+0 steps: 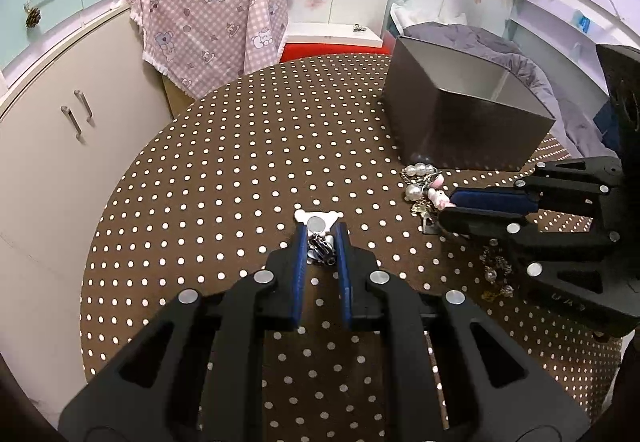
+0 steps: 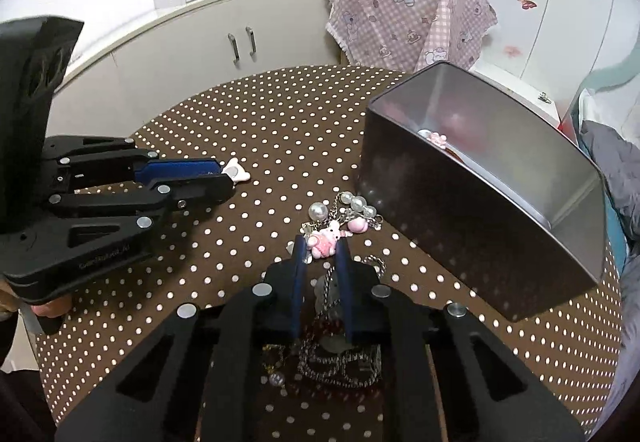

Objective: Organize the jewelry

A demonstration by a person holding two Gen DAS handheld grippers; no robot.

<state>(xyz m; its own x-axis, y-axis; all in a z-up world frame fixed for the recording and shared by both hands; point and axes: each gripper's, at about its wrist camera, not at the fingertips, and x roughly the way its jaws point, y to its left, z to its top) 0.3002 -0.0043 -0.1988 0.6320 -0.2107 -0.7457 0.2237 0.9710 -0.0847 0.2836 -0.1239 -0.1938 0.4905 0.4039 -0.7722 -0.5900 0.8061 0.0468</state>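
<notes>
pink bear charm [image 2: 325, 242], pearl beads [image 2: 319, 210], silver chains [image 2: 340, 366]

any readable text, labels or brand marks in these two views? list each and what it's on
"UA" plus one unclear character: embossed on the right gripper body, left wrist view.
Embossed line on the left gripper body, right wrist view: too blurred to read.
Metal box, jewelry, tablecloth: no text.

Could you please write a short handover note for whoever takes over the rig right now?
Left gripper: fingers close around a white bear-shaped charm on the table; grip uncertain.
Right gripper: over the jewelry pile, fingers either side of a pink bear charm; grip uncertain.
Metal tin: open, beside the pile, with at least one pink piece inside.
Left: move both charms, pearls and chains into the tin.
</notes>
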